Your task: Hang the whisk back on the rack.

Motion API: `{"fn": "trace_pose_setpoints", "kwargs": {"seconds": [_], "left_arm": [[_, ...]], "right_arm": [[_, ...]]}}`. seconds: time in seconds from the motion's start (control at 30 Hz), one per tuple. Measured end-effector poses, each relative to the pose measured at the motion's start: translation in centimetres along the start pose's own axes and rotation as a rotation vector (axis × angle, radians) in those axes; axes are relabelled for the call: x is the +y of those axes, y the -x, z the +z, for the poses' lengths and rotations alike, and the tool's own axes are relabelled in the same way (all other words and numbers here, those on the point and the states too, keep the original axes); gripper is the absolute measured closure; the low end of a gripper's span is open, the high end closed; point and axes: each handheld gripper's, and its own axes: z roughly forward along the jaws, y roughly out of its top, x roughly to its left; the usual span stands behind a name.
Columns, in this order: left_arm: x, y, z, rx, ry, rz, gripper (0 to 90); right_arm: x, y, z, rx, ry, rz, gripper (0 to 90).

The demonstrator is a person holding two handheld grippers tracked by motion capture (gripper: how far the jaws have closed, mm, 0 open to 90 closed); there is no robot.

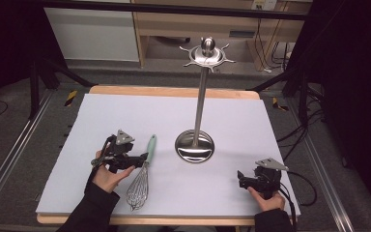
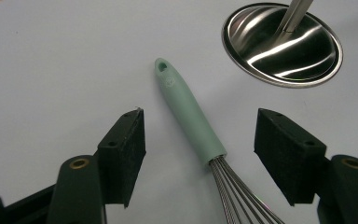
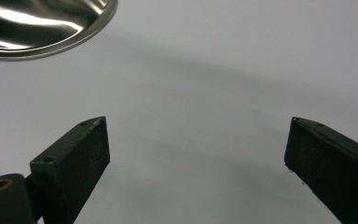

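We see the wire whisk with a mint-green handle point(image 1: 142, 177) lying flat on the pale lilac table mat point(image 1: 125, 116), near its front edge, handle toward the polished steel utensil stand point(image 1: 195, 145). Our left gripper point(image 2: 200, 140) is spread wide, its jaws either side of the handle, not touching. A small embossed mark on the handle is too small to read. Our right gripper point(image 3: 196, 154) is released over bare mat near the front right corner, with open room between it and the stand.
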Motion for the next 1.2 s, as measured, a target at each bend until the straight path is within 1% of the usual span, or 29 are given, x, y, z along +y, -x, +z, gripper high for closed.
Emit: {"fn": "trace_pose_setpoints", "kwargs": {"seconds": [0.13, 0.2, 0.27, 0.3, 0.5, 0.6, 0.67, 0.83, 0.9, 1.07, 1.13, 1.17, 1.2], "left_arm": [[0.3, 0.1, 0.5, 0.005, -0.018, 0.008, 33.2], [0.3, 0.2, 0.6, 0.004, -0.021, 0.005, 33.2], [0.4, 0.2, 1.0, 0.004, -0.039, 0.009, 33.2], [0.4, 0.2, 1.0, 0.004, -0.039, 0.009, 33.2], [0.4, 0.3, 2.0, 0.0, -0.078, 0.016, 33.6], [0.3, 0.3, 2.4, -0.004, -0.094, 0.011, 34.3], [0.2, 0.3, 2.8, -0.007, -0.114, 0.012, 34.8], [0.1, 0.4, 3.4, -0.015, -0.13, 0.001, 36.1], [0.1, 0.4, 3.6, -0.013, -0.138, 0.003, 36.1], [0.0, 0.4, 4.1, -0.02, -0.153, -0.016, 38.5], [-0.1, 0.4, 4.4, -0.02, -0.172, -0.016, 39.5], [-0.1, 0.4, 4.4, -0.02, -0.172, -0.016, 40.2], [-0.2, 0.4, 4.6, -0.022, -0.184, -0.022, 40.9]], "right_arm": [[0.0, 0.0, 0.0, 0.002, 0.0, 0.002, 7.0], [0.0, 0.0, 0.0, 0.002, 0.0, 0.0, 7.0], [0.0, 0.0, 0.0, 0.003, -0.001, 0.0, 7.0], [0.0, 0.0, 0.1, 0.003, -0.002, 0.001, 7.0], [0.0, 0.0, 0.1, 0.003, -0.006, -0.001, 7.0], [0.0, 0.0, 0.1, 0.004, -0.007, -0.002, 7.0], [0.0, 0.0, 0.1, 0.005, -0.007, -0.001, 7.0], [0.0, 0.0, 0.1, 0.006, -0.009, -0.001, 7.0], [0.0, 0.0, 0.1, 0.007, -0.01, -0.002, 7.0], [0.0, -0.1, 0.1, 0.007, -0.01, 0.003, 7.0], [0.1, 0.0, 0.2, 0.009, -0.01, -0.002, 7.0], [0.1, 0.0, 0.2, 0.009, -0.01, -0.002, 7.0], [0.0, 0.0, 0.2, 0.008, -0.012, -0.005, 7.0]]}}
